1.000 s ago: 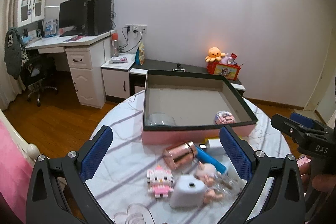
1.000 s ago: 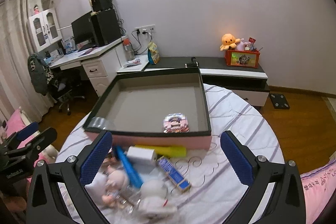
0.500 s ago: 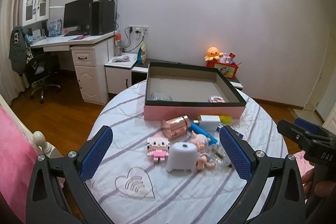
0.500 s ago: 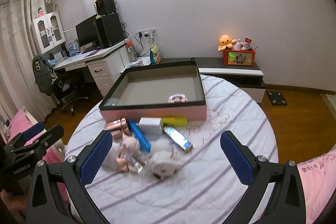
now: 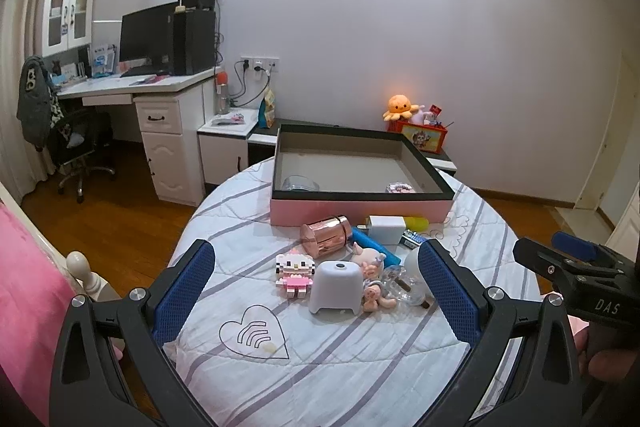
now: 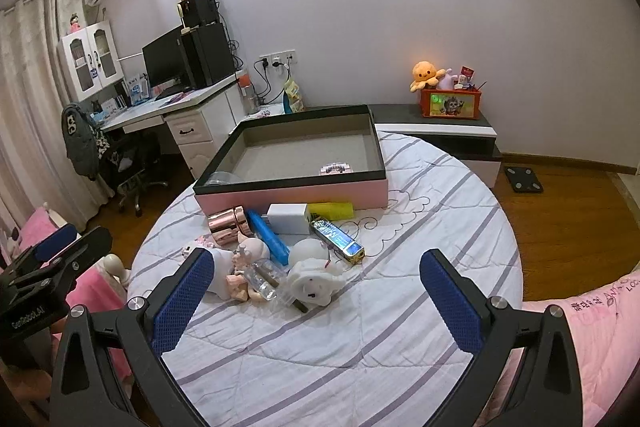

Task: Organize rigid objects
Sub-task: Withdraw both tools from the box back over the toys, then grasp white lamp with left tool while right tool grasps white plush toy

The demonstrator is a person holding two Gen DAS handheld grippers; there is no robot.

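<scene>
Left wrist view: left gripper hangs w/ jaws spread wide, nothing between them, above the near side of the round table. Pink box sits at the far side; inside only 2 items show, a clear dish and a small pixel toy. Outside, in a pile touching the box front: rose-gold cup, white charger, block cat, white stool-shaped thing, piglet figure.

Right wrist view: right gripper also wide apart & empty. Harmonica, blue tube, yellow item lie loose.

Judgement: early stage, most pieces left to box.
</scene>
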